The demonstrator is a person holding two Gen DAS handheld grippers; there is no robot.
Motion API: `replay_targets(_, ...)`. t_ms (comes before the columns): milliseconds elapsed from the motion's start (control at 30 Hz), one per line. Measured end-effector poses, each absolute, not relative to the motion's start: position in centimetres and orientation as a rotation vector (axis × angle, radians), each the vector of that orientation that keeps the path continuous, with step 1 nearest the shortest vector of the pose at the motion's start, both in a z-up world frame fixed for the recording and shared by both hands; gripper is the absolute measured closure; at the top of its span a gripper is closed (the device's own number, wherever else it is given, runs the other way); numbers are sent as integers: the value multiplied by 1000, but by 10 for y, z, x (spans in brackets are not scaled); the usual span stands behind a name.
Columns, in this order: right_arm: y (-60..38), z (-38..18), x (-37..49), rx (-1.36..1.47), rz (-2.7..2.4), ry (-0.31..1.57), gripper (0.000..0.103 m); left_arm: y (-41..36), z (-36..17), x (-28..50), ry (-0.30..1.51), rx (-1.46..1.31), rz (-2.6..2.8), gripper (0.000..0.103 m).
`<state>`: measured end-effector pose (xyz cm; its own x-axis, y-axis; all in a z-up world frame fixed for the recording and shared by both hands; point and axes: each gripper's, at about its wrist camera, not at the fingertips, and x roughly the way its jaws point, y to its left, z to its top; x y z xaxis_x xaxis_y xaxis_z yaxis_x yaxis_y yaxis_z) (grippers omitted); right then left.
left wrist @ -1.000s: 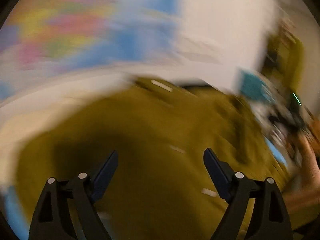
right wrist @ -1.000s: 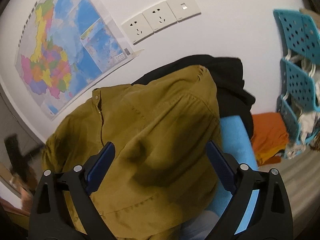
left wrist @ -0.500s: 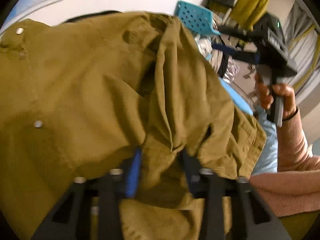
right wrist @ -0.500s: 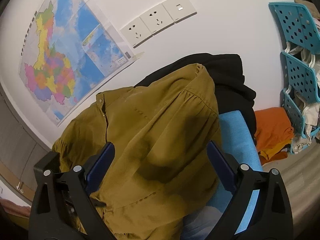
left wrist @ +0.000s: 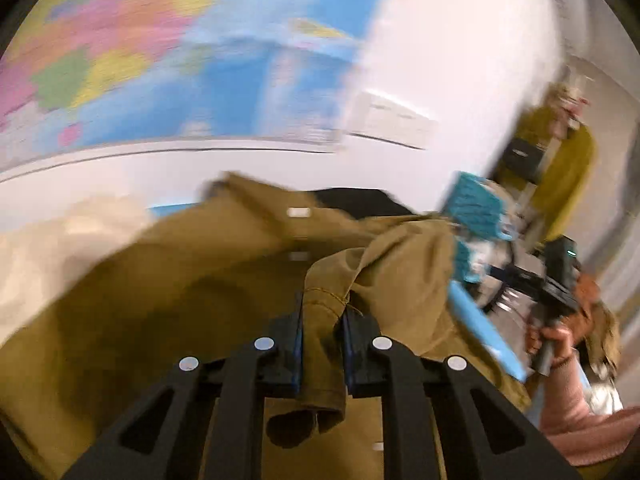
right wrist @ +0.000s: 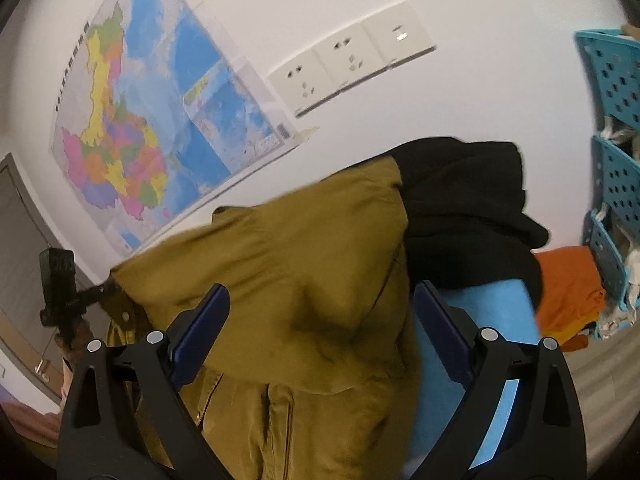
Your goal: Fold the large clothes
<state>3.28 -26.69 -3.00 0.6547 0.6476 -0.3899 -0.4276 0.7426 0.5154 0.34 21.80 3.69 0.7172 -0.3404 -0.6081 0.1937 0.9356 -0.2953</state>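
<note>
Since a moment earlier the olive shirt (left wrist: 192,304) had been drawn up, pinched by the left gripper (left wrist: 322,344); the spread right gripper (right wrist: 320,336) was best closed on the opposite edge.

black garment (right wrist: 472,208) behind shirt (right wrist: 304,272), wall (right wrist: 480,112) close

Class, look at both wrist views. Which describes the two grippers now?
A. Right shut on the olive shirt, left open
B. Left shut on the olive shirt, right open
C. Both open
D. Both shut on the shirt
B: the left gripper pinches a fold of the olive-green cotton shirt, while the right gripper has its jaws spread apart.
</note>
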Motion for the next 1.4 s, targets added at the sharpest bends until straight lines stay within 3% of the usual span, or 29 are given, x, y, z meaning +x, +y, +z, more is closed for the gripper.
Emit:
replay_targets(167,-219,-31,63,284,655,647,11,263,4,21,839,-199,-141,89)
replay_targets(433,-141,-37,103,75,696,700,20,287,-29,48,922,-220,-79,83)
replay_targets(600,-125,-71,140,39,615,831,33,293,-34,56,950,-191,-35,70)
replay_targets(833,-105,-40,89,-35,600,691,30,284,-41,62,958,-136,-41,51)
replay_targets(1033,-26,-17,36,-124,883,618,27,284,-9,21,830,-21,-1,32)
replay_targets(1200,60,-30,29,-212,1055,661,28,320,33,-46,682,11,167,27)
replay_targets(1333,105,-59,48,-265,1045,745,27,354,43,-90,649,24,337,21)
replay_targets(1400,113,-75,63,-267,993,793,32,373,34,-107,682,1,357,20)
